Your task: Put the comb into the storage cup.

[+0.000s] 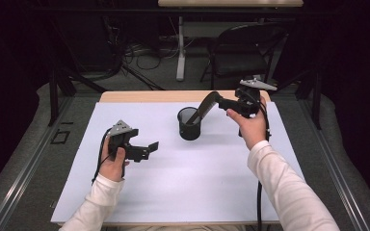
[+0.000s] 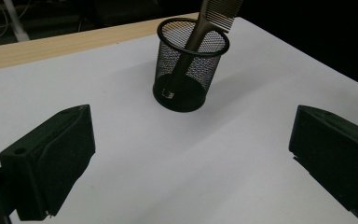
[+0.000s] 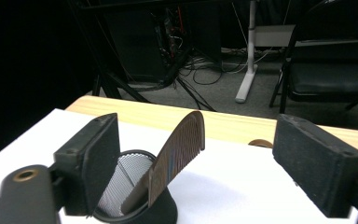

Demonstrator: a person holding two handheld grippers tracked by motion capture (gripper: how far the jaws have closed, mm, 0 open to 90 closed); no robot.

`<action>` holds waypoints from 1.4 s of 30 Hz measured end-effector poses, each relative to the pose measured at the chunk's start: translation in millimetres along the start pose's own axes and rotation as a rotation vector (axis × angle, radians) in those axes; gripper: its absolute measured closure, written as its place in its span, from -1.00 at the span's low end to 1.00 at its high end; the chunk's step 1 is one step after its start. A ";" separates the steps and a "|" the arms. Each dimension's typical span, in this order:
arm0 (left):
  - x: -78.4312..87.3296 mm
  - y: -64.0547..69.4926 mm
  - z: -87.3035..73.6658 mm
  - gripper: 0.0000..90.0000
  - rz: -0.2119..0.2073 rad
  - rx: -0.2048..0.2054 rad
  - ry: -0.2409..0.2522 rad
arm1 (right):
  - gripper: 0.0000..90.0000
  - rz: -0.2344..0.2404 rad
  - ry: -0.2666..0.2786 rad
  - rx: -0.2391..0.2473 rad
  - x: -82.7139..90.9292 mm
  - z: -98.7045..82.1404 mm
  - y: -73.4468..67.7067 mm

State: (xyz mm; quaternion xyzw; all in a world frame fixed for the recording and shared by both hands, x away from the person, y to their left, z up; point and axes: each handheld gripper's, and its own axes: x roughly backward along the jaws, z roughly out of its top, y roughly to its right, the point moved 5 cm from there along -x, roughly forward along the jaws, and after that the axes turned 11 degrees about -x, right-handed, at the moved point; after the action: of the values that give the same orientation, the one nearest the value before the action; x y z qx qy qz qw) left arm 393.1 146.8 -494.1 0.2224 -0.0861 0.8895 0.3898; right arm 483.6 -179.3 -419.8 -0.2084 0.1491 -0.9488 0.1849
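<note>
Left claw (image 1: 147, 148) nearest, low over white surface (image 1: 183, 183), jaws wide, empty, waiting. Comb (image 2: 200, 32) stands handle-down in black mesh cup (image 1: 189, 124), leaning on rim so it stays up. Right claw (image 1: 224, 102) beside comb top, jaws wide, not pinching comb.

Brown plastic comb (image 3: 175, 156) stands handle-down in the round black wire-mesh cup (image 2: 189, 70), leaning on its rim. Toothed end sticks out. Cup upright on the white table sheet.
</note>
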 end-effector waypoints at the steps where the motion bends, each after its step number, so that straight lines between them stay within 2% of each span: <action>1: 1.2 -0.9 0.3 -0.98 0.002 -0.001 -0.002 | -0.67 0.001 -0.003 0.007 2.6 0.3 -1.2; 8: 8.4 -7.5 2.8 -0.98 0.006 0.007 0.008 | -0.79 0.023 -0.016 0.030 17.2 1.4 -7.6; 11: 11.7 -10.5 3.9 -0.98 0.008 0.014 0.012 | -0.81 0.026 -0.017 0.055 23.1 0.9 -9.6; 21: 24.0 -25.2 5.2 -0.98 0.022 0.039 0.025 | -0.90 0.047 -0.037 0.094 39.8 -6.3 -17.0; 27: 30.5 -38.0 2.2 -0.98 0.057 0.066 0.033 | -0.96 0.064 -0.034 0.112 51.3 -15.3 -19.4; 32: 33.7 -46.6 -1.0 -0.98 0.076 0.084 0.035 | -0.94 0.083 -0.032 0.116 59.9 -25.5 -17.2; 42: 37.1 -54.3 -4.0 -0.98 0.092 0.095 0.033 | -0.91 0.054 -0.014 0.103 70.8 -50.7 -0.6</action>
State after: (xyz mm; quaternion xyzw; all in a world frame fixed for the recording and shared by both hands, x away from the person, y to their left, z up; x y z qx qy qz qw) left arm 409.4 209.4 -481.6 0.2217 -0.0474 0.9131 0.3389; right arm 400.7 -197.6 -439.5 -0.2013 0.1041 -0.9484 0.2218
